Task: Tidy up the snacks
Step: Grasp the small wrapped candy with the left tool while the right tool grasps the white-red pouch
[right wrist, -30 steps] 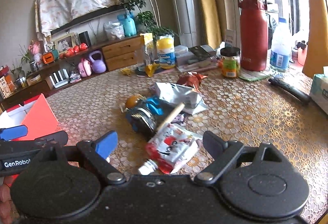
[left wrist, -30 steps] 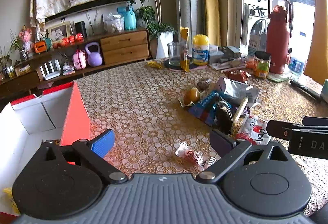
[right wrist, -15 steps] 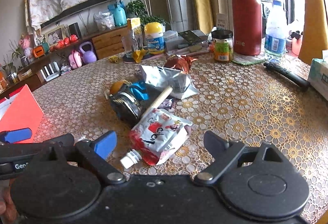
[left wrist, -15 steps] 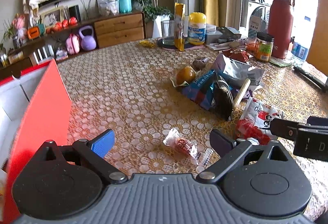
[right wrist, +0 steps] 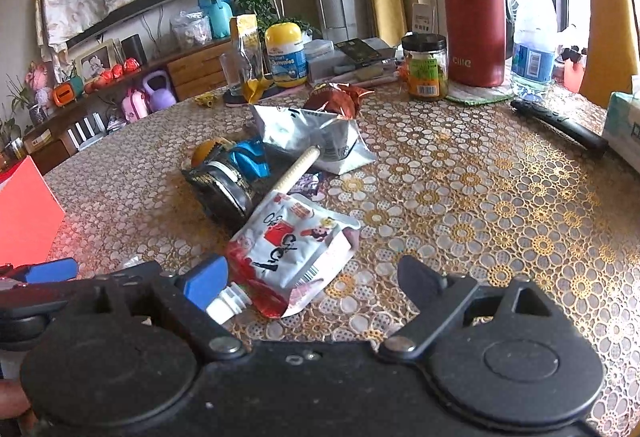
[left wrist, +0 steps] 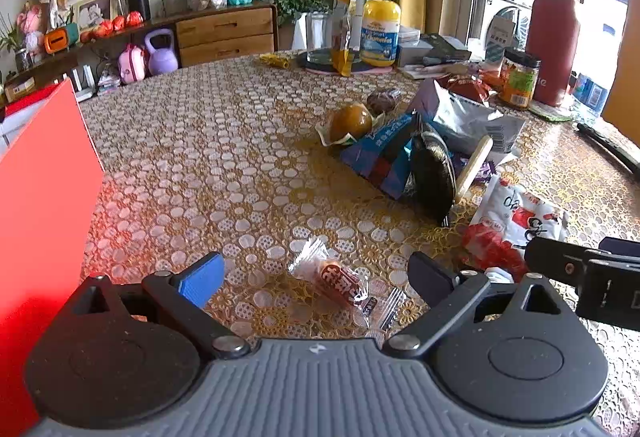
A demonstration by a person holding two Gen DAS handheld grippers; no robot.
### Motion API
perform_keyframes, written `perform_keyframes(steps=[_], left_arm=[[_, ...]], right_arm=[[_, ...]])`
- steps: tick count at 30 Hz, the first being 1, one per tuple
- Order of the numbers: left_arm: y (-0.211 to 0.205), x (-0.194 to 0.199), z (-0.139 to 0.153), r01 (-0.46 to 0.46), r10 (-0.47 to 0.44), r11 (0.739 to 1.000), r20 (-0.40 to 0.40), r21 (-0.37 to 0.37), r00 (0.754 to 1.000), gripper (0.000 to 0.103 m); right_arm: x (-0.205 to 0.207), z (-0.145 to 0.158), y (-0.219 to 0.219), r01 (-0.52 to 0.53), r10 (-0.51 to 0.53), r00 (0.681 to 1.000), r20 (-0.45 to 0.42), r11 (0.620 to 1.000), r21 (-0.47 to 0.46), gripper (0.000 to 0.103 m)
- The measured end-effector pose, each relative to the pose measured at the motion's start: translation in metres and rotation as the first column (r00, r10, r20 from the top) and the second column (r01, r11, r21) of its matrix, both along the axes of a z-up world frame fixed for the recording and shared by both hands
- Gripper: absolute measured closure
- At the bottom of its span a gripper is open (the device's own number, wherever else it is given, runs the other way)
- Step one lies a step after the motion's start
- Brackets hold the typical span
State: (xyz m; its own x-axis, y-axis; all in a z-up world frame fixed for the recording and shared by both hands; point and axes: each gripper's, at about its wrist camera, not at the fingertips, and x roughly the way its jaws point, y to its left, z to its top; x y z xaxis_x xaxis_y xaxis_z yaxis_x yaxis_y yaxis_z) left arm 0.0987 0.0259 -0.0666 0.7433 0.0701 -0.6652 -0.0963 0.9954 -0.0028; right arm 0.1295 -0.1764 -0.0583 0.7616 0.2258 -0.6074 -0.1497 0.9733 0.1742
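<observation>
One candy (left wrist: 340, 283), long axis diag, btwn tongs.

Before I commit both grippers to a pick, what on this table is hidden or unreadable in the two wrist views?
- Red box, left wrist view: cut off by the left edge; its inside is unseen.
- Purple packet, right wrist view: mostly hidden under the cream stick.
- Spouted pouch, left wrist view: its cap end is hidden behind the black finger.
- Brown wrapped snack, left wrist view: too small to read.
</observation>
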Motion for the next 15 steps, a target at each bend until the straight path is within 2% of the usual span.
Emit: perform_keyframes(steps=[6, 10, 11, 13, 15], left_arm=[[0.000, 0.003, -0.009, -0.002, 0.002, 1.000, -0.014, -0.006, 1.000, 0.032], [0.001, 0.002, -0.009, -0.003, 0.003, 1.000, 0.005, -0.003, 1.000, 0.055], [0.003, 0.002, -0.009, -0.003, 0.003, 1.000, 0.009, -0.002, 1.000, 0.057], [0.005, 0.002, -0.009, 0.006, -0.006, 1.000, 0.017, -0.004, 1.000, 0.071], [0.005, 0.002, -0.009, 0.009, -0.009, 1.000, 0.020, -0.002, 1.000, 0.078]], right_arm=[[0.004, -0.004, 0.001, 0.002, -0.002, 1.000, -0.010, 1.000, -0.002, 0.011], [0.008, -0.008, 0.003, 0.001, -0.001, 1.000, -0.017, 1.000, -0.005, 0.011], [0.009, -0.009, 0.004, 0.002, -0.002, 1.000, -0.018, 1.000, -0.006, 0.011], [0.011, -0.010, 0.006, 0.004, -0.004, 1.000, -0.019, 1.000, -0.009, 0.011], [0.014, -0.011, 0.010, 0.001, -0.002, 1.000, -0.018, 1.000, -0.015, 0.011]])
